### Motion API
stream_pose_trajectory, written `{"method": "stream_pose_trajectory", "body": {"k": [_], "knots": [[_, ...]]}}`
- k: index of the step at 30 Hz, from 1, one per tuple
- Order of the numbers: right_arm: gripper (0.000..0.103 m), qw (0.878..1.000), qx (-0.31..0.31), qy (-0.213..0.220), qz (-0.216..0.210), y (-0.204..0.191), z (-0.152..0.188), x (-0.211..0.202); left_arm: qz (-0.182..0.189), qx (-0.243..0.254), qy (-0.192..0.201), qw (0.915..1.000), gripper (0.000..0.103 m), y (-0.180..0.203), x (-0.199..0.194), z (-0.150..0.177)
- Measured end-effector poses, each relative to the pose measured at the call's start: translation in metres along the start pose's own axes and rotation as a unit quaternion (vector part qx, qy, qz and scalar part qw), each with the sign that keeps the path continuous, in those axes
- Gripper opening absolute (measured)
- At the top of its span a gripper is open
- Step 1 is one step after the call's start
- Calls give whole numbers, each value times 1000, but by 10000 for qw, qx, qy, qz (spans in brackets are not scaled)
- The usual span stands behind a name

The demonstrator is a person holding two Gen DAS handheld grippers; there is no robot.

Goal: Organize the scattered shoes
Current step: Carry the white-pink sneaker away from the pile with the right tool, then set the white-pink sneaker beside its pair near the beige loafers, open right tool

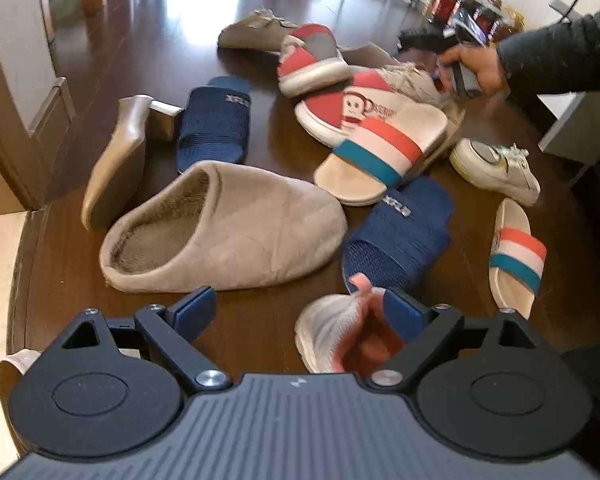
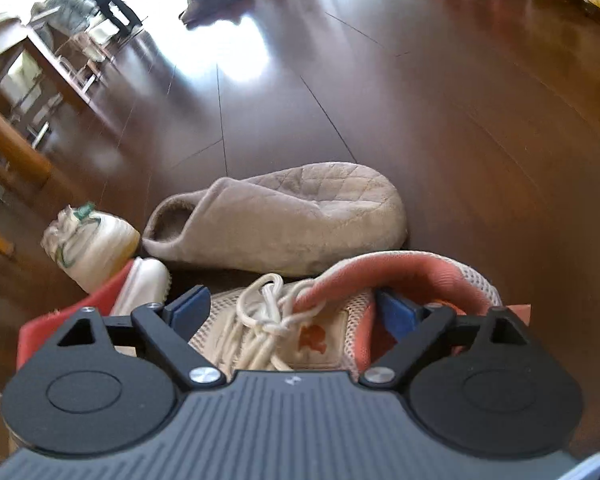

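Note:
In the left wrist view, shoes lie scattered on the dark wood floor: a beige plush slipper (image 1: 220,228), two blue slides (image 1: 216,128) (image 1: 396,236), two striped slides (image 1: 380,148) (image 1: 516,252) and a gold heeled shoe (image 1: 116,164). My left gripper (image 1: 300,310) is open over a white-and-pink sneaker (image 1: 332,336), which lies by its right finger. In the right wrist view, my right gripper (image 2: 294,312) is open astride a laced white-and-pink sneaker (image 2: 284,328). Its right pad sits at the pink collar. A quilted beige slipper (image 2: 284,220) lies just beyond.
A person's hand (image 1: 472,68) and dark sleeve reach into the far pile, by a red-and-white shoe (image 1: 312,60). A white sneaker (image 1: 496,172) lies at the right. Wooden furniture legs (image 2: 16,152) stand at the left, another white sneaker (image 2: 92,248) beside them. Open floor stretches beyond.

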State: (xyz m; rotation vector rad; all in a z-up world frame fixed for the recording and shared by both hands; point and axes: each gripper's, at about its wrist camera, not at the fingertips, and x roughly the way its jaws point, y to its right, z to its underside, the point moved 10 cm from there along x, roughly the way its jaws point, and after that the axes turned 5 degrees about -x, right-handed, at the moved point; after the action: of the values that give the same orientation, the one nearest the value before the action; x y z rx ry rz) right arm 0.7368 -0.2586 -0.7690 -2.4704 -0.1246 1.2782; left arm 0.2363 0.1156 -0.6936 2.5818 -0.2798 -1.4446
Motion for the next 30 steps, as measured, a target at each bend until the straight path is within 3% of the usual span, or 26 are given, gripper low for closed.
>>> {"method": "stream_pose_trajectory", "body": {"k": [4, 8, 9, 12, 18, 21, 24, 30], "knots": [[55, 9992, -170, -366, -45, -5, 12, 2, 84, 202, -9, 9998, 92, 13, -1, -11], [48, 9988, -216, -435, -65, -1, 10, 9, 47, 315, 83, 9995, 92, 14, -12, -22], [35, 9984, -279, -485, -73, -2, 9, 9, 23, 321, 114, 9994, 92, 13, -16, -24], [12, 9980, -478, -396, -101, -6, -2, -5, -93, 284, 176, 9994, 92, 5, -22, -29], [11, 9936, -1123, 87, 21, -14, -19, -57, -89, 228, 441, 9987, 92, -1, -29, -42], [11, 9859, -1624, 414, 22, -29, -33, -86, -95, 214, 504, 9985, 92, -7, -32, -43], [10, 9752, -2104, 608, -331, -62, -36, -122, -151, 141, 564, 9982, 92, -18, -40, -43], [10, 9308, -3239, 435, -1640, -175, 19, -187, -714, 383, 547, 9952, 92, -50, -81, -19]]}}
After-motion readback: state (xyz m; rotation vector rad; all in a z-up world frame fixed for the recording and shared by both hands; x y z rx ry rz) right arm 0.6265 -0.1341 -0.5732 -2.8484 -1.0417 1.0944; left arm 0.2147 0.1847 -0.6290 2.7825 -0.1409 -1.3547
